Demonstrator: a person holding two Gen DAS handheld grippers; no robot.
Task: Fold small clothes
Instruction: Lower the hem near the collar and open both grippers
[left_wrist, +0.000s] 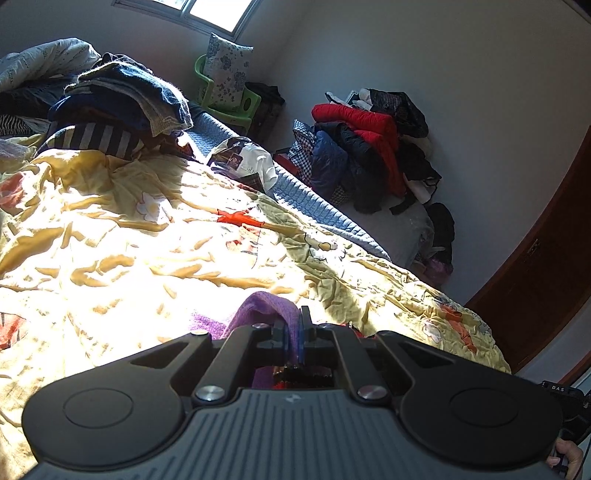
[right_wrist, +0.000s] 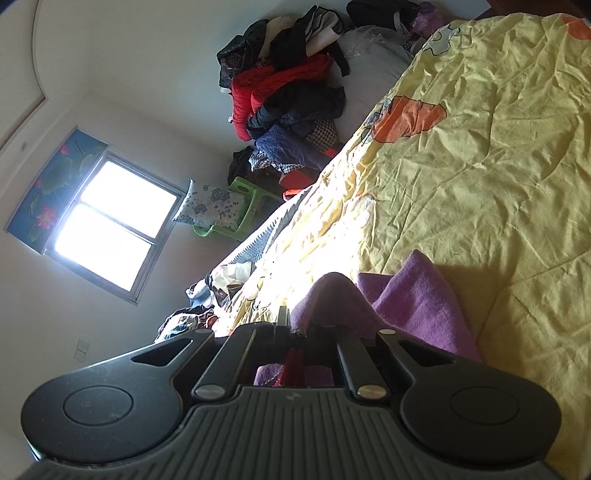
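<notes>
A small purple knitted garment (left_wrist: 258, 306) is pinched between the closed fingers of my left gripper (left_wrist: 293, 328), just above the yellow flowered bedspread (left_wrist: 129, 240). In the right wrist view the same purple garment (right_wrist: 417, 299) drapes from my right gripper (right_wrist: 295, 328), which is shut on another edge of it. Its loose part lies on the bedspread (right_wrist: 480, 166) to the right of the fingers. Most of the garment is hidden behind both gripper bodies.
A stack of folded dark clothes (left_wrist: 122, 107) sits at the far end of the bed. A white bag (left_wrist: 247, 162) lies near the bed's edge. Jackets, one red (left_wrist: 362, 125), are heaped by the wall, beside a green plastic chair (left_wrist: 225, 99). A brown door (left_wrist: 546, 258) stands at right.
</notes>
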